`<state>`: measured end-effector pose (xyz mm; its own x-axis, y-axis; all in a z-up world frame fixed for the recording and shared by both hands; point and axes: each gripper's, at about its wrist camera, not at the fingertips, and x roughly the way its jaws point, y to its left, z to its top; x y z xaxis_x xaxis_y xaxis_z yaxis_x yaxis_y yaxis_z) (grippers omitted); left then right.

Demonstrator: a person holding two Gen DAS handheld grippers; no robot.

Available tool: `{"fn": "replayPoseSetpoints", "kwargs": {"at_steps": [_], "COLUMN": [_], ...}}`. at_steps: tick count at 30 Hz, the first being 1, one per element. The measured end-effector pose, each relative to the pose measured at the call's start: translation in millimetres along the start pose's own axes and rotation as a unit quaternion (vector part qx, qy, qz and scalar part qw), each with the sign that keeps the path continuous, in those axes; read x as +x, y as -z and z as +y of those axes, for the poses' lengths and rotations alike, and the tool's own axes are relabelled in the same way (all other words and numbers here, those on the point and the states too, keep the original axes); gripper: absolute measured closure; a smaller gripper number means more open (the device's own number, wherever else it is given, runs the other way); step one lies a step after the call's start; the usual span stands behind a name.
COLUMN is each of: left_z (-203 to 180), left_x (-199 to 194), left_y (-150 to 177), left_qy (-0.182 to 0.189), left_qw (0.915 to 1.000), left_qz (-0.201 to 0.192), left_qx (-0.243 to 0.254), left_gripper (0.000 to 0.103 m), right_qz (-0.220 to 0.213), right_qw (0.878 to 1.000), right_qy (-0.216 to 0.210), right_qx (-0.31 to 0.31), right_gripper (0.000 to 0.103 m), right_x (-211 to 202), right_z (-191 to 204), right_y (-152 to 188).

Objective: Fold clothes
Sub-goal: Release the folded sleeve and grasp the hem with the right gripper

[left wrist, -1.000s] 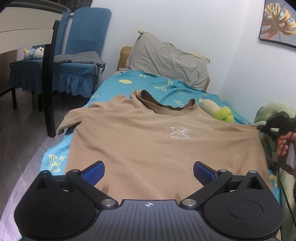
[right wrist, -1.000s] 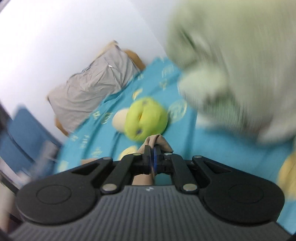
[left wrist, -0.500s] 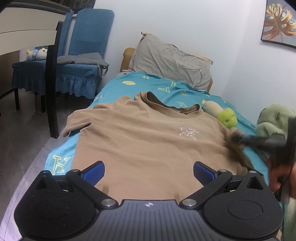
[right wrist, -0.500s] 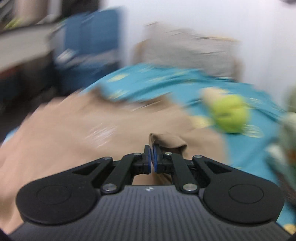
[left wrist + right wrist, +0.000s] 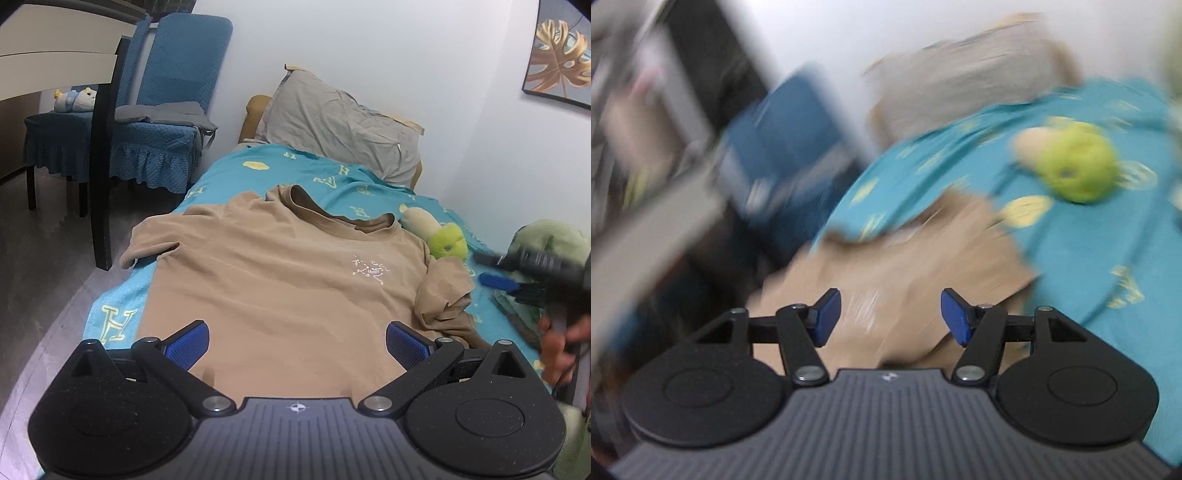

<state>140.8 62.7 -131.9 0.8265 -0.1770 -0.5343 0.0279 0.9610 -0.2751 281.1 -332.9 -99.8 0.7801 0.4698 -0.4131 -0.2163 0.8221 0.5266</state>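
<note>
Both sets of jaws stand wide apart and hold nothing: the left gripper (image 5: 297, 341) hovers over the hem of the shirt (image 5: 277, 280), and the right gripper (image 5: 891, 318) is empty too, off at the shirt's right edge. That shirt lies front-up on the bed (image 5: 229, 173), its left sleeve (image 5: 147, 247) hanging toward the bed's edge and its right sleeve (image 5: 443, 291) heaped in a loose crumple, not a flat fold. I judge the crumple the main risk, since folding over it would trap a lump and skew the stack, while the right wrist view's heavy blur suggests a fast swing that could snag cloth or knock the toy (image 5: 447, 243) just beside the shoulder.
</note>
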Motion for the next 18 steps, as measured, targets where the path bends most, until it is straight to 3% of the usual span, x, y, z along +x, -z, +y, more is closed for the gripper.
{"fn": "replayPoseSetpoints", "kwargs": {"at_steps": [2,4,8,9,11,16,18], "left_z": [0,0,0,0,0,0,0], "left_x": [2,5,8,8,8,8,8], "left_y": [0,0,1,2,2,1,2], "left_qy": [0.002,0.003,0.004,0.004,0.002,0.001,0.003], "left_qw": [1.0,1.0,0.9999,0.9999,0.9999,0.9999,0.9999], "left_qz": [0.002,0.006,0.012,0.012,0.011,0.01,0.011], "left_qx": [-0.001,-0.003,-0.004,-0.003,-0.003,-0.002,-0.002], "left_gripper": [0.0,0.0,0.0,0.0,0.0,0.0,0.0], "right_qz": [-0.021,-0.022,0.011,0.02,0.011,-0.034,-0.05], "right_qw": [0.997,0.993,0.99,0.989,0.989,0.986,0.975], "right_qy": [0.045,0.085,0.08,0.077,0.087,0.158,0.216], "right_qx": [0.056,0.073,0.115,0.125,0.117,0.043,-0.018], "right_gripper": [0.038,0.038,0.04,0.045,0.094,0.097,0.098], "right_x": [-2,5,33,40,45,41,37], "right_z": [-19,-31,-50,-54,-49,-36,-35], "right_y": [-5,-5,-2,-1,-5,-36,-55]}}
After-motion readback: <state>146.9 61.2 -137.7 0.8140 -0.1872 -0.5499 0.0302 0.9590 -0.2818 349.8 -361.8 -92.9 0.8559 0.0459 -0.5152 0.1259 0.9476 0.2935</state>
